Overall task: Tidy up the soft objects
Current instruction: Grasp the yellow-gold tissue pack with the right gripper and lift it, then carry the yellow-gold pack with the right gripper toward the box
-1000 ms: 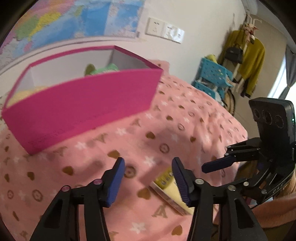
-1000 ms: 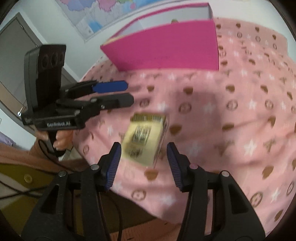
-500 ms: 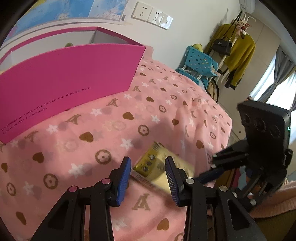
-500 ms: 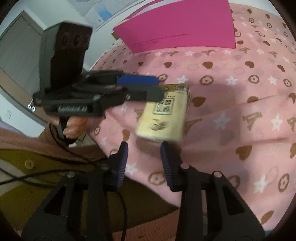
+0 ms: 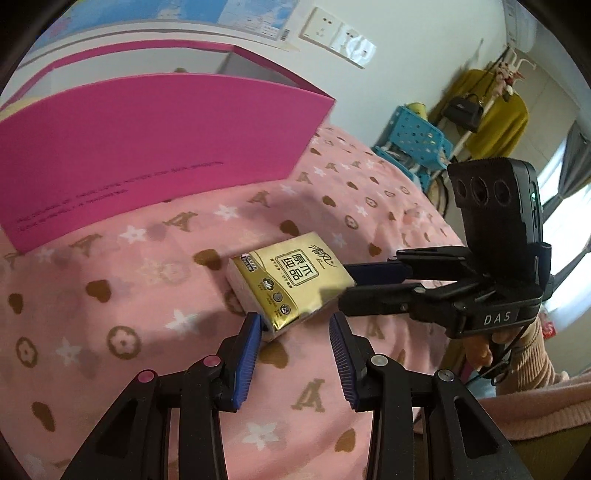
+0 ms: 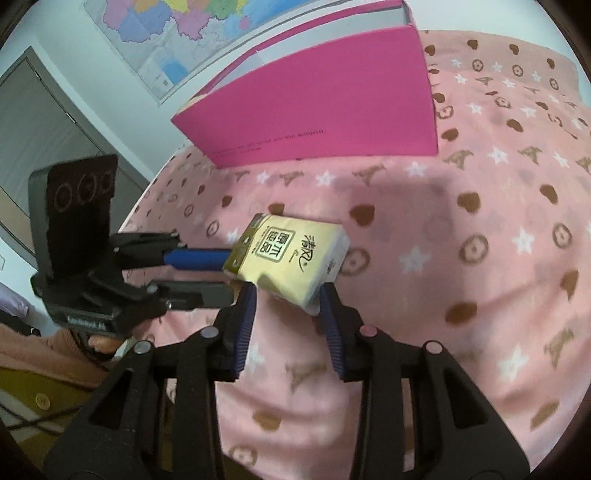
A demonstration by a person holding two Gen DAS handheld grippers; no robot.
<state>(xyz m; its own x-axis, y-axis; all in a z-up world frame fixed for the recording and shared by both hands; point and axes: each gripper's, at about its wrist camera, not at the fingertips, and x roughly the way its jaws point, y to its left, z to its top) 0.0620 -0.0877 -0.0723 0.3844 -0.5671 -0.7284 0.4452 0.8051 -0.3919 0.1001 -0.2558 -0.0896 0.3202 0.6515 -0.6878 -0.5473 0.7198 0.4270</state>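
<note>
Soft daylight enters from the window (image 5: pixel 569 206) at three o'clock. Fisheye bending and dark vignetting ring both views; backgrounds blur slightly.

White wall (image 5: pixel 406 55) ahead bears map (image 6: pixel 192 33) and sockets (image 5: pixel 338 35); blue shelf unit (image 5: pixel 417 142) and window (image 5: pixel 569 236) to the right.

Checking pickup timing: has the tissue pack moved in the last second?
Yes. Against the pink blanket, the tissue pack no longer lies flat: it appears raised and tilted, at the left claw and right claw.
</note>
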